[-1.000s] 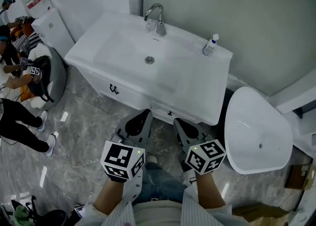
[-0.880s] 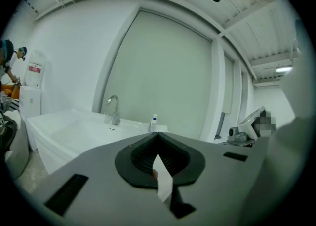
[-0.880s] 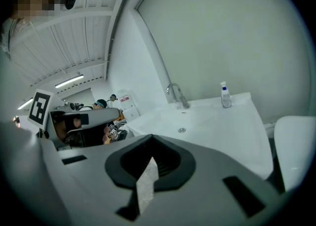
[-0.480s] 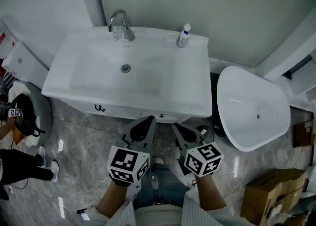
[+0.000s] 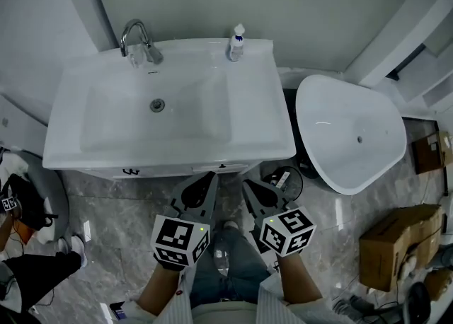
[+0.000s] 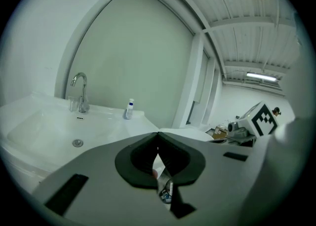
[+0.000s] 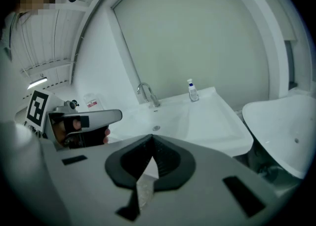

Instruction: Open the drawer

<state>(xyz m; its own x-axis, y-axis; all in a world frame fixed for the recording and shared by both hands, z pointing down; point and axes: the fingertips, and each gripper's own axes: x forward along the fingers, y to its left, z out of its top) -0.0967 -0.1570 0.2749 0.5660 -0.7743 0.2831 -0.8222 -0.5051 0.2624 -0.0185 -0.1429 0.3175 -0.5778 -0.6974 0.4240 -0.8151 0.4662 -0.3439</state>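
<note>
A white vanity (image 5: 255, 128) with a sink stands before me. Its drawer front (image 5: 177, 170) shows only as a thin strip under the counter edge, with two small dark handles (image 5: 221, 166). My left gripper (image 5: 211, 176) and right gripper (image 5: 246, 185) hover side by side just in front of that edge, near the right-hand handle and apart from it. Both are shut with nothing between the jaws. The left gripper (image 6: 158, 134) looks over the basin (image 6: 49, 126), and the right gripper (image 7: 151, 136) does the same from the other side.
A chrome faucet (image 5: 138, 36) and a small bottle (image 5: 236, 43) stand at the back of the counter. A white oval basin (image 5: 350, 131) sits right of the vanity, with cardboard boxes (image 5: 393, 245) beyond. A person's legs (image 5: 28, 273) are at the left on the marble floor.
The vanity has swung from slanted and far to square and close in the head view. Both grippers have sunk a little and stay shut, close together before its front edge.
</note>
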